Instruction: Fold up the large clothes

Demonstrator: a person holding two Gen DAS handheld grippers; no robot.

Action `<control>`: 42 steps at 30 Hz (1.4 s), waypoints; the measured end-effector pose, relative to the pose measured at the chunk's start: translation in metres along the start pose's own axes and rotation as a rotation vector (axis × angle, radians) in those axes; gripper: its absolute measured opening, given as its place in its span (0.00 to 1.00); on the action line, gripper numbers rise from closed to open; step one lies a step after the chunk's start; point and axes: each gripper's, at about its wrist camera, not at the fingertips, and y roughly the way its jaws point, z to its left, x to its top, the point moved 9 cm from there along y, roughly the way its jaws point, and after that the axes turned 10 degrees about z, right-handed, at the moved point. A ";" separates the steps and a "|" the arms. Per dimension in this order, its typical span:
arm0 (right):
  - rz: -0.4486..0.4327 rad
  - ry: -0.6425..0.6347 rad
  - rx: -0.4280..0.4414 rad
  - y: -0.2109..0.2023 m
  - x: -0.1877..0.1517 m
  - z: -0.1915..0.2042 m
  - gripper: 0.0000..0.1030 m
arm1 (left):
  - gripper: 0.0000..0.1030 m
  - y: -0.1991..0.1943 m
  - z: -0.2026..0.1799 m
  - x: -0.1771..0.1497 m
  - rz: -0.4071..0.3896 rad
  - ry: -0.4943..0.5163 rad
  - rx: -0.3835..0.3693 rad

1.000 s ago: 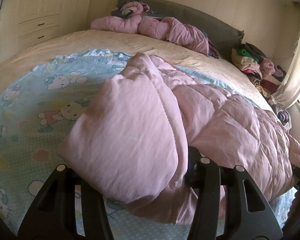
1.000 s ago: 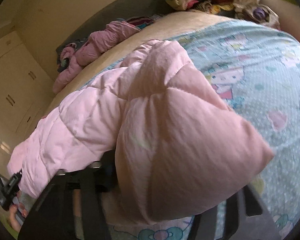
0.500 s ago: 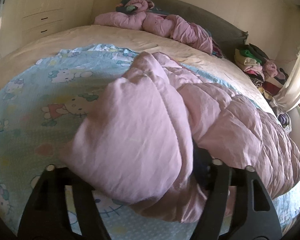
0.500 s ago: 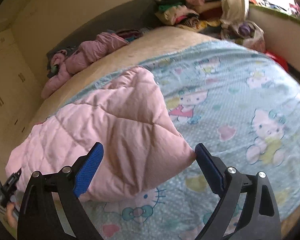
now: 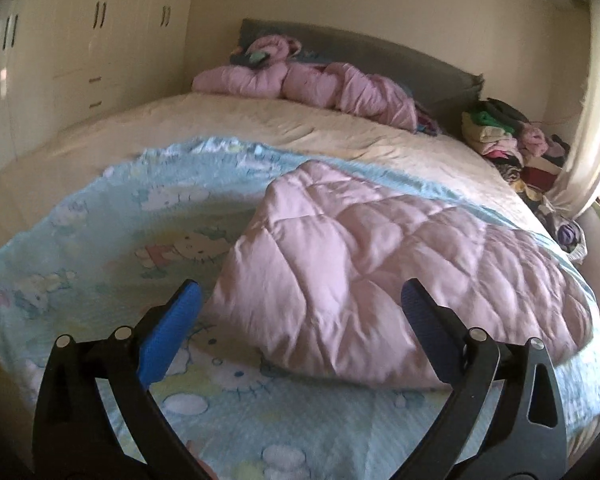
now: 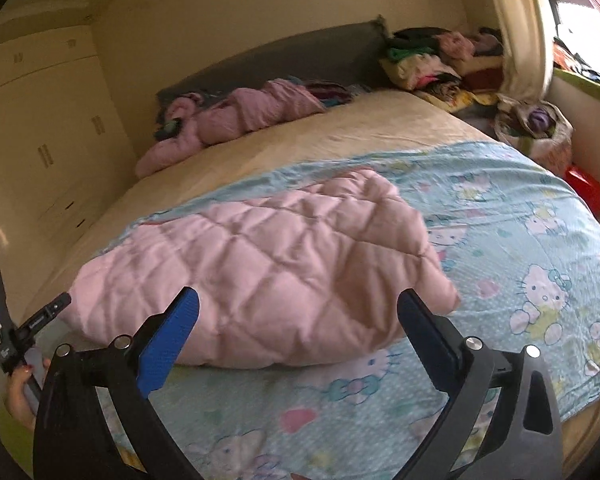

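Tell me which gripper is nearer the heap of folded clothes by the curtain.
Right. The right gripper is toward the folded clothes side of the pink quilted coat; the left gripper is on the coat's far side. Both jaws open.

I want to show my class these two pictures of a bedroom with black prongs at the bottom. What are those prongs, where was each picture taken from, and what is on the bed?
No robot is here: a person holds a two-fingered gripping tool in each hand. Each tool carries a wide-angle camera looking forward along its fingers, so one picture comes from the left gripper and the other from the right gripper. The black prongs with blue pads are those fingers. Both grippers are open and hold nothing. In front of them a pink quilted padded garment lies folded over on a light blue cartoon-cat blanket spread across the cream bed. More crumpled pink padded clothing lies by the grey headboard, and a pile of mixed clothes sits beside the bed. In the right view's corner, the person's left hand grips the other tool.
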 end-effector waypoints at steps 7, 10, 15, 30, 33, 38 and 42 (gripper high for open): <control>-0.030 -0.103 0.009 -0.034 -0.020 0.040 0.96 | 0.91 -0.052 -0.022 -0.024 -0.033 0.061 -0.033; -0.036 -0.127 -0.015 -0.043 -0.032 0.046 0.96 | 0.91 -0.064 -0.031 -0.040 -0.022 0.076 -0.060; -0.021 -0.147 -0.051 -0.048 -0.055 0.047 0.96 | 0.91 -0.079 -0.045 -0.064 -0.003 0.084 -0.089; 0.050 -0.168 -0.051 -0.042 -0.105 0.043 0.96 | 0.91 -0.099 -0.067 -0.095 -0.006 0.118 -0.080; 0.060 -0.166 -0.037 -0.042 -0.110 0.045 0.96 | 0.91 -0.100 -0.069 -0.097 -0.002 0.124 -0.074; 0.057 -0.171 -0.033 -0.044 -0.109 0.048 0.96 | 0.91 -0.102 -0.070 -0.099 0.000 0.132 -0.075; 0.048 -0.169 -0.034 -0.047 -0.107 0.047 0.96 | 0.91 -0.102 -0.070 -0.099 0.001 0.132 -0.078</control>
